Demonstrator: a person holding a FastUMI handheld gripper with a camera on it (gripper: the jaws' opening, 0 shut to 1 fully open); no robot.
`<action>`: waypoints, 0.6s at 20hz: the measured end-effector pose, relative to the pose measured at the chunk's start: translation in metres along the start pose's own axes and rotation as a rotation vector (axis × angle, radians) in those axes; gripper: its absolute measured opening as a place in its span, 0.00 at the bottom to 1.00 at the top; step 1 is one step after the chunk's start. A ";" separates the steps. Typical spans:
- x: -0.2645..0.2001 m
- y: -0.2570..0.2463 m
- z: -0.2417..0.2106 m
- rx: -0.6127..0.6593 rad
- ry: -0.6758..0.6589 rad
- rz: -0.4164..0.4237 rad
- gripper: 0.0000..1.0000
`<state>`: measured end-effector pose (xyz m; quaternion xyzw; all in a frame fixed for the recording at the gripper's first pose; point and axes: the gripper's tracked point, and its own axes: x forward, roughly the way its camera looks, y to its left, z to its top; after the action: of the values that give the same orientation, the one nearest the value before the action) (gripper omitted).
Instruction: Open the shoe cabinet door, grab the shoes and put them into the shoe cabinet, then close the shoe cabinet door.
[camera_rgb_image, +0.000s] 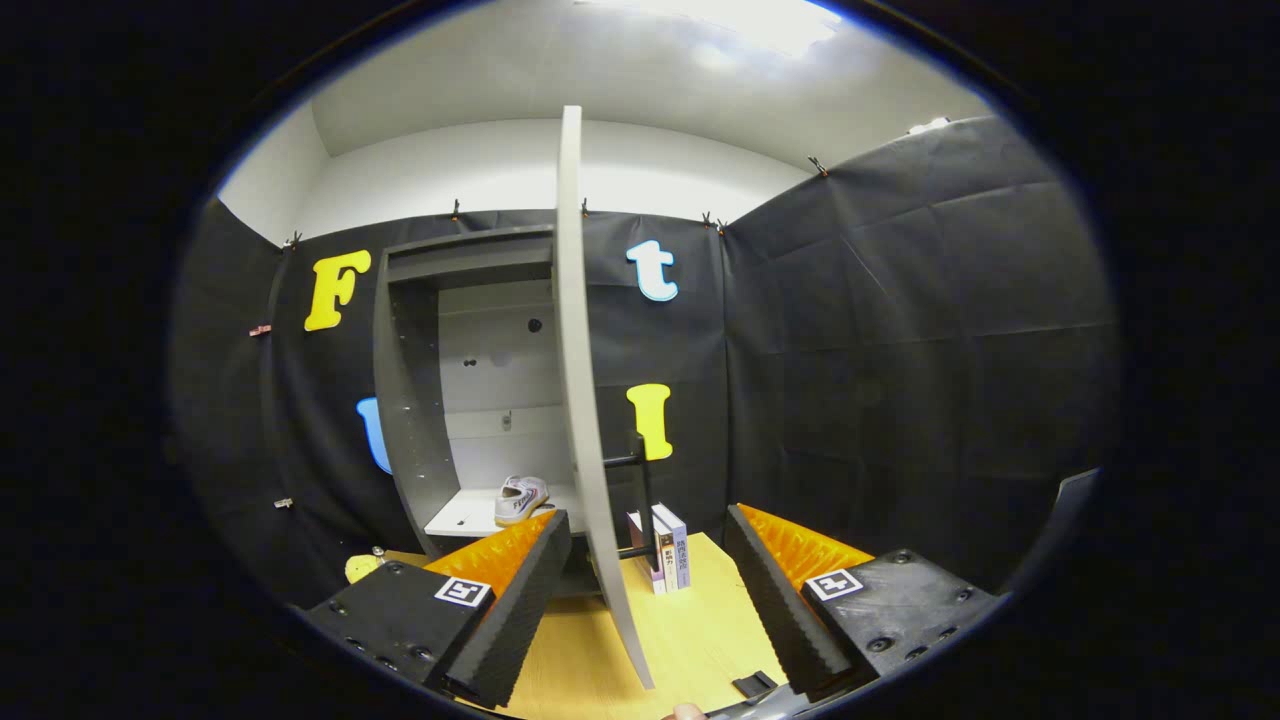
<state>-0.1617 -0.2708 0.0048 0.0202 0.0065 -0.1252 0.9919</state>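
Spread wide, the gripper (648, 590) is gripping nothing, its 2 fingers straddling the edge of the cabinet door (585, 400), which is standing open between them. Beyond, 1 white shoe (520, 498) is sitting on the shoe cabinet (415, 400) shelf, and books (662, 548) are standing on the wooden floor (690, 640).

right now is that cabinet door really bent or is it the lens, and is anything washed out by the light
In the gripper view the tall grey cabinet door bows along its length, and so do the cabinet's side wall and the booth's seams, so it is fisheye distortion; the ceiling light is blown out to white; the white shoe on the cabinet's shelf stays sharp; the gripper is open, the door's edge between its fingers.
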 end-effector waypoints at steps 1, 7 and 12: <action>0.007 -0.005 0.001 -0.001 -0.004 0.011 0.98; 0.052 -0.021 -0.013 0.006 0.055 0.205 0.98; 0.072 0.000 -0.023 0.032 0.098 0.342 0.98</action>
<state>-0.0925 -0.2880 -0.0197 0.0428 0.0493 0.0464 0.9968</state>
